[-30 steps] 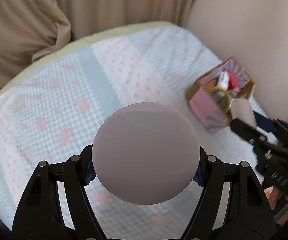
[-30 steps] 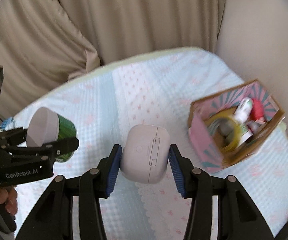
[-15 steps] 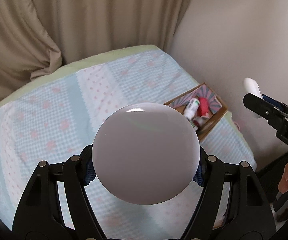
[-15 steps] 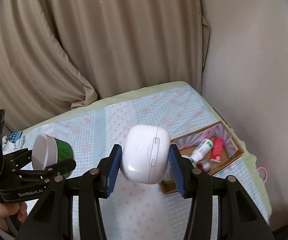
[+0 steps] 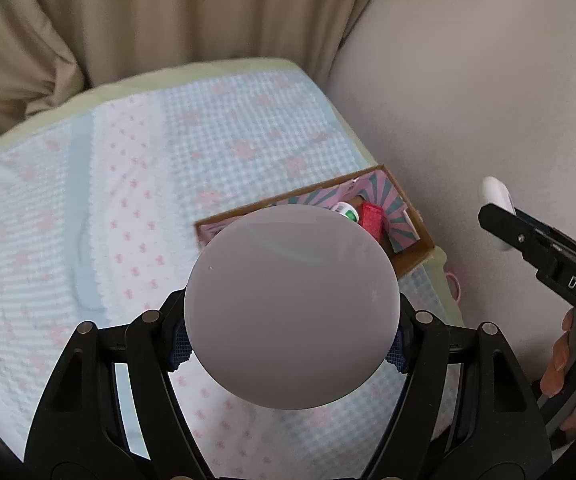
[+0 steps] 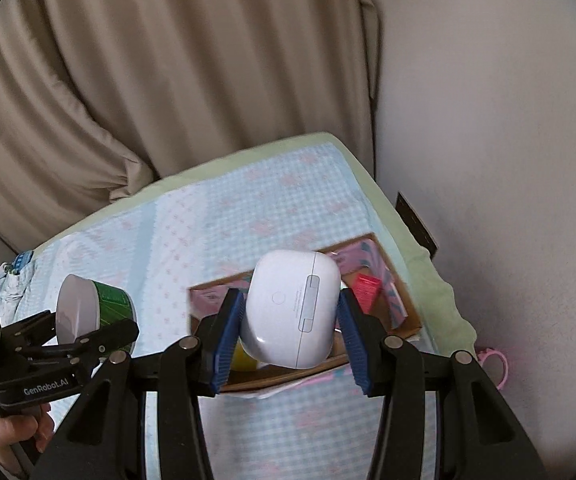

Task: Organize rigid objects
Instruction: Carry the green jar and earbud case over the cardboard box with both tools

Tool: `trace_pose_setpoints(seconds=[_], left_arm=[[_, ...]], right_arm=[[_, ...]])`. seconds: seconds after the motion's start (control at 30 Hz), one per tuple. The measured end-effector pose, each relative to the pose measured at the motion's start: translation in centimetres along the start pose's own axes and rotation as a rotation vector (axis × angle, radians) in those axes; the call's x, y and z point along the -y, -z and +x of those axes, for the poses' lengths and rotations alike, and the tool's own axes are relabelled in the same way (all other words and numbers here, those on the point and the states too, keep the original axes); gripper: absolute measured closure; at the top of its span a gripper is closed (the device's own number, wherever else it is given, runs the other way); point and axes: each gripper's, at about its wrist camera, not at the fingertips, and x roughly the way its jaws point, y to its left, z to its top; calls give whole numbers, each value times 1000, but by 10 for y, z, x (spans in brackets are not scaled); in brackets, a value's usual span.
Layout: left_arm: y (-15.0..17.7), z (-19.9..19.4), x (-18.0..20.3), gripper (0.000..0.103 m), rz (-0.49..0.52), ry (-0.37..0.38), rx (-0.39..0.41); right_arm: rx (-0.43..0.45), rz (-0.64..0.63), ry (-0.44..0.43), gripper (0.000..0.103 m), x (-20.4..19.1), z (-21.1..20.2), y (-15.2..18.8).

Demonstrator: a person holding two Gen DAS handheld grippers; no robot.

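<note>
box [image 5: 412,250] half hidden behind jar [image 5: 292,306], contents unclear

Glossy white rounded earbud case [image 6: 291,312], green round tin with pale grey lid [image 6: 95,312], pink-and-teal striped cardboard box [image 6: 384,280], blue-checked pink-flowered bedspread [image 6: 224,208].

The left claw [image 5: 292,336] fills the lower middle of the left wrist view, its two black arms rising from the bottom edge and its blue pads pressed against the sides of a round can [image 5: 291,306]. In the right wrist view it enters from the lower left, with a hand [image 6: 12,434] wrapped round its handle at the bottom left corner. The right claw [image 6: 290,334] sits in the lower middle of its own view, blue pads clamped on both sides of a white case [image 6: 290,312]. In the left wrist view it reaches in from the right edge, fingers [image 5: 556,364] curled on its grip at lower right.
</note>
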Motion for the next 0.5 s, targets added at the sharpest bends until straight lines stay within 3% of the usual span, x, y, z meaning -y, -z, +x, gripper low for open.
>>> trace_pose_setpoints(seconds=[0.5], left_arm=[[-46,172,18,33,50,-29,-206]], right_arm=[[-227,52,-18,59,69,132,18]])
